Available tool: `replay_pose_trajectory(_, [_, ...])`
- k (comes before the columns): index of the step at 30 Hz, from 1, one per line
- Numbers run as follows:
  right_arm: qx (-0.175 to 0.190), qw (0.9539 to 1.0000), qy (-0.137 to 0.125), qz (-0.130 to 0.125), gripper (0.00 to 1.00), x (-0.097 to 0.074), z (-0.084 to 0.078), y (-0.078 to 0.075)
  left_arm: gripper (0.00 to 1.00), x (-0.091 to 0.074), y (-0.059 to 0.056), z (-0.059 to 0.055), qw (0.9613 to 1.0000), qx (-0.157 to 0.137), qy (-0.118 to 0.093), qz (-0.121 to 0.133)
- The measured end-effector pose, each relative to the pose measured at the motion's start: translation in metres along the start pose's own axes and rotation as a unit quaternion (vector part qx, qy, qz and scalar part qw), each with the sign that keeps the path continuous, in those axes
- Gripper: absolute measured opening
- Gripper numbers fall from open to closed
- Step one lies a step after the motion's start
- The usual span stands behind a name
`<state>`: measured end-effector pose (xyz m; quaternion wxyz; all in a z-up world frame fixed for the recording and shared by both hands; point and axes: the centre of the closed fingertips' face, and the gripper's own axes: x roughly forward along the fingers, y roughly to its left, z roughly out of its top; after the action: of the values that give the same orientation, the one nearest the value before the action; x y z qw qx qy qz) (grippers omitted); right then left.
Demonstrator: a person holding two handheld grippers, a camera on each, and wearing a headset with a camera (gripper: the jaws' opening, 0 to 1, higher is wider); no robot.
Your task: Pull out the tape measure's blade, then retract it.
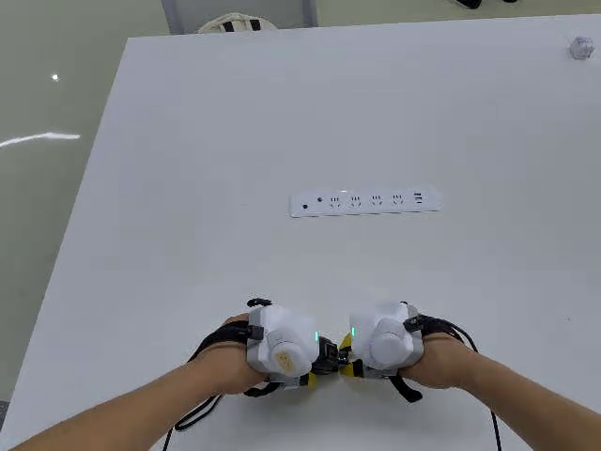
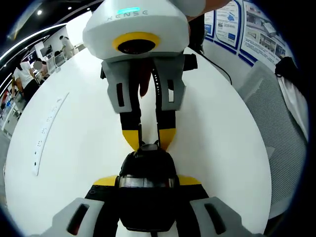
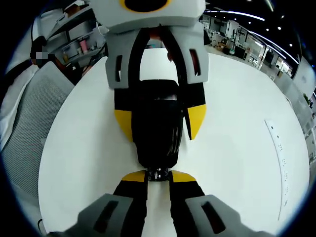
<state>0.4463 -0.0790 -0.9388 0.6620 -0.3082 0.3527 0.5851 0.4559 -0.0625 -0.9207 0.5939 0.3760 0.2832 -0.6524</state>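
A black tape measure (image 1: 331, 358) sits between my two grippers, just above the white table (image 1: 282, 141) near its front edge. My left gripper (image 2: 148, 180) is shut on the tape measure's body (image 2: 147, 197), with its yellow pads against both sides. My right gripper (image 3: 157, 176) faces it and is shut on the blade's tip (image 3: 158, 174), right at the case mouth. No length of blade shows between them. In the head view my left gripper (image 1: 321, 356) comes in from the left and my right gripper (image 1: 346, 363) from the right, nearly touching.
A white power strip (image 1: 364, 201) lies across the table's middle, beyond the grippers. A small grey object (image 1: 581, 47) rests at the far right corner. A chair (image 1: 235, 23) stands past the far edge, and a mesh chair (image 2: 276, 108) is beside the table.
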Motion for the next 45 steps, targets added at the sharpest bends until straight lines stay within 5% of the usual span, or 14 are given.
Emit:
replay_pose_trajectory(31, [-0.02, 0.9997, -0.016, 0.002, 0.14, -0.001, -0.001, 0.004, 0.39, -0.001, 0.001, -0.002, 0.9999, 0.009, 0.012, 0.004])
replay_pose_trajectory(45, [-0.019, 0.9998, -0.008, -0.002, 0.13, -0.011, -0.015, 0.006, 0.39, -0.001, 0.0, -0.002, 0.9998, 0.012, 0.014, 0.005])
